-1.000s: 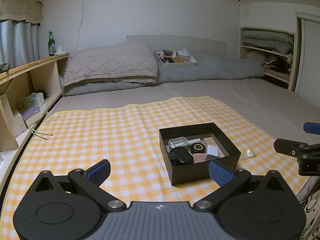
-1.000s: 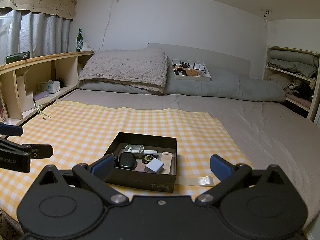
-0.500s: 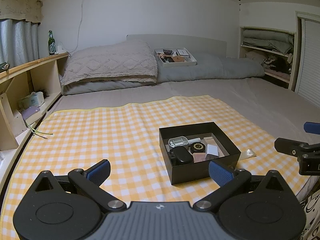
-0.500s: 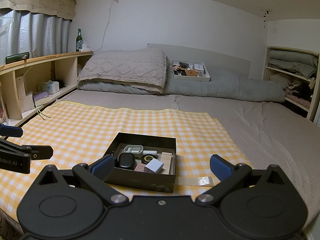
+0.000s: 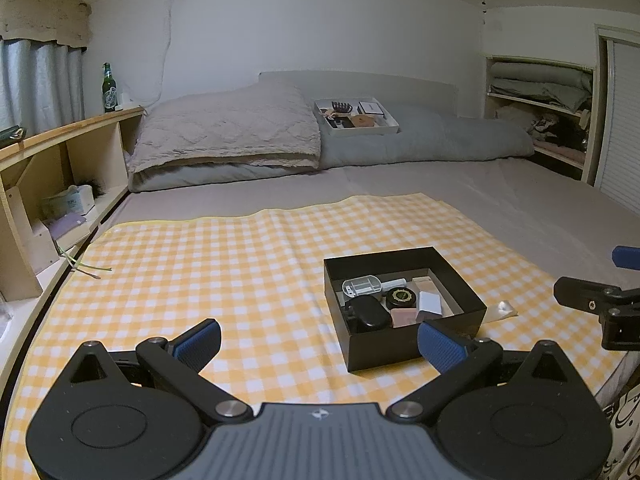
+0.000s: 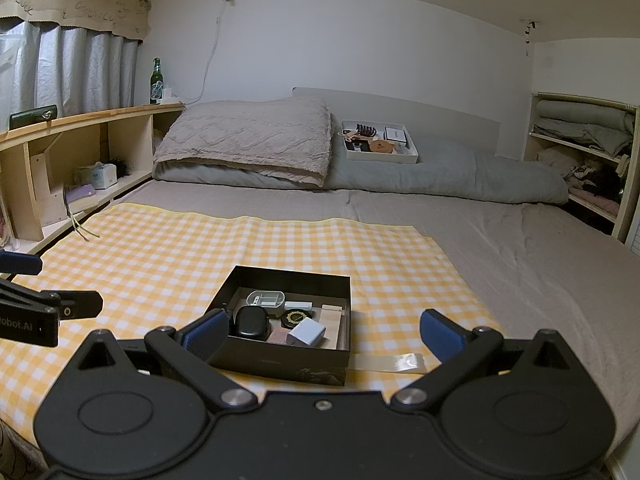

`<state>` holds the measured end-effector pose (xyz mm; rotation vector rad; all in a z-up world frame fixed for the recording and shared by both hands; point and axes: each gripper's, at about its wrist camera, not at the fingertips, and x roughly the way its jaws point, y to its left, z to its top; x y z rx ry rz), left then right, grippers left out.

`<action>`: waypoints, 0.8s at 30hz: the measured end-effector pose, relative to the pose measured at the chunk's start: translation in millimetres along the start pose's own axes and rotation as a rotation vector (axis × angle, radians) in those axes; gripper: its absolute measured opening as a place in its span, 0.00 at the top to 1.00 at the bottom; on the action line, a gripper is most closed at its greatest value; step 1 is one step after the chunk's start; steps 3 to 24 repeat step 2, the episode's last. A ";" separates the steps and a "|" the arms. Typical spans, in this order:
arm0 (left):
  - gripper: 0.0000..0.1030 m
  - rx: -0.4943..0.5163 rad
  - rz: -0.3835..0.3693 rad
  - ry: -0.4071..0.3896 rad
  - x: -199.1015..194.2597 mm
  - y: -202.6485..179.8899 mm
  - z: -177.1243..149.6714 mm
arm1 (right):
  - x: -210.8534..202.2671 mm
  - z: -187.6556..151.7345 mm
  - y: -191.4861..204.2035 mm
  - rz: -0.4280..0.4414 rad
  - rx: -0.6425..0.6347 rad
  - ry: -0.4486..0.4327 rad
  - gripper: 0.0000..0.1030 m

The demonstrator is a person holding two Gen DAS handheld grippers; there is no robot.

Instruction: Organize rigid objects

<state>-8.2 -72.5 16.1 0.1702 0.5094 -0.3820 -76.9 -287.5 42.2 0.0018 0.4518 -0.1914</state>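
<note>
While both tongs [image 5: 318,342] [image 6: 324,334] gape empty, only right view shows tape strip [image 6: 390,362] whole beside box [image 6: 280,354].

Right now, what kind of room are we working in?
Most likely a bedroom: a wide bed with a folded blanket, curtains, and shelves of bedding. The black box sits on a checked cloth.

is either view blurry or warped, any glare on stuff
Both views are sharp but fisheye-bent. Left wrist: the shelf bows and the corners go black. Right wrist: dim, even light, with glare on the clear strip beside the black box.
</note>
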 end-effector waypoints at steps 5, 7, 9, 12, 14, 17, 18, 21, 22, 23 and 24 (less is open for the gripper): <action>0.00 0.002 0.001 0.001 0.0 -0.1 0.0 | 0.0 0.0 0.1 0.000 0.000 0.000 0.00; 0.00 0.002 0.001 0.001 0.0 -0.1 0.0 | 0.0 0.0 0.1 0.000 0.000 0.000 0.00; 0.00 0.002 0.001 0.001 0.0 -0.1 0.0 | 0.0 0.0 0.1 0.000 0.000 0.000 0.00; 0.00 0.002 0.001 0.001 0.0 -0.1 0.0 | 0.0 0.0 0.1 0.000 0.000 0.000 0.00; 0.00 0.002 0.001 0.001 0.0 -0.1 0.0 | 0.0 0.0 0.1 0.000 0.000 0.000 0.00; 0.00 0.002 0.001 0.001 0.0 -0.1 0.0 | 0.0 0.0 0.1 0.000 0.000 0.000 0.00; 0.00 0.002 0.001 0.001 0.0 -0.1 0.0 | 0.0 0.0 0.1 0.000 0.000 0.000 0.00; 0.00 0.002 0.001 0.001 0.0 -0.1 0.0 | 0.0 0.0 0.1 0.000 0.000 0.000 0.00; 0.00 0.002 0.001 0.001 0.0 -0.1 0.0 | 0.0 0.0 0.1 0.000 0.000 0.000 0.00; 0.00 0.002 0.001 0.001 0.0 -0.1 0.0 | 0.0 0.0 0.1 0.000 0.000 0.000 0.00; 0.00 0.002 0.001 0.001 0.0 -0.1 0.0 | 0.0 0.0 0.1 0.000 0.000 0.000 0.00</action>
